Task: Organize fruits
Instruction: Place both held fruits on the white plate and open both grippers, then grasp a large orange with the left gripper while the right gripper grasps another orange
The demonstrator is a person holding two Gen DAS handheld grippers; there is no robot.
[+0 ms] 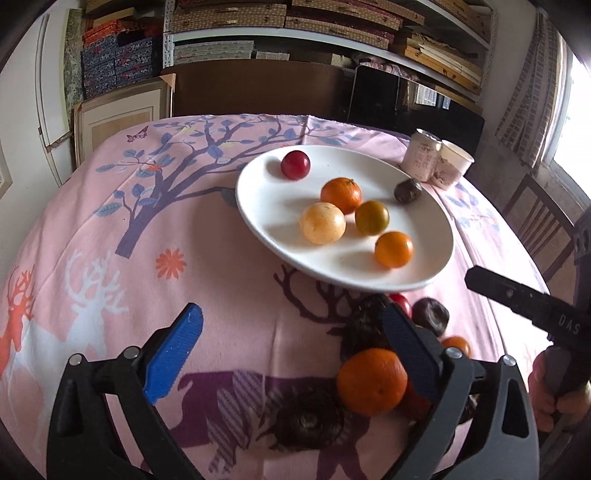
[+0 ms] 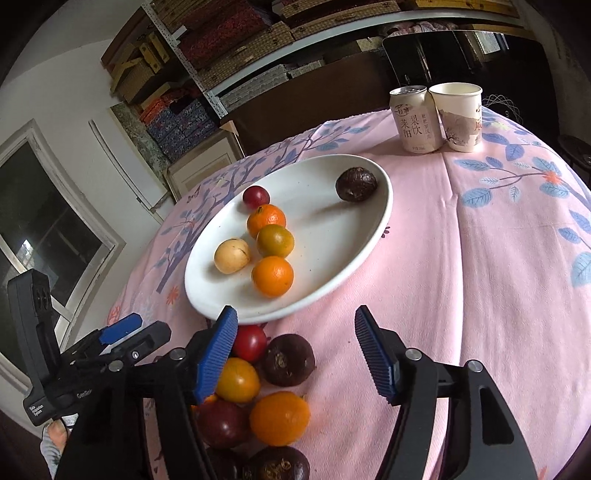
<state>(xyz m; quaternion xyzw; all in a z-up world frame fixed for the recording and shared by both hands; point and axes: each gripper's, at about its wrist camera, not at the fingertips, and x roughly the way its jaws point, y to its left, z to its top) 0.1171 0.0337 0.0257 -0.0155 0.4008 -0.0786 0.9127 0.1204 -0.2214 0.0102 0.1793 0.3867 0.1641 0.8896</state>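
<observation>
A white plate on the pink tablecloth holds several fruits: a red plum, oranges, a pale yellow fruit and a dark passion fruit. More fruits lie loose on the cloth in front of the plate: an orange, dark mangosteens, a red tomato. My left gripper is open and empty, just left of the loose orange. My right gripper is open and empty over the loose pile.
A drink can and a paper cup stand at the table's far right. Shelves of boxes and a dark cabinet stand behind the table. A wooden chair is at the right.
</observation>
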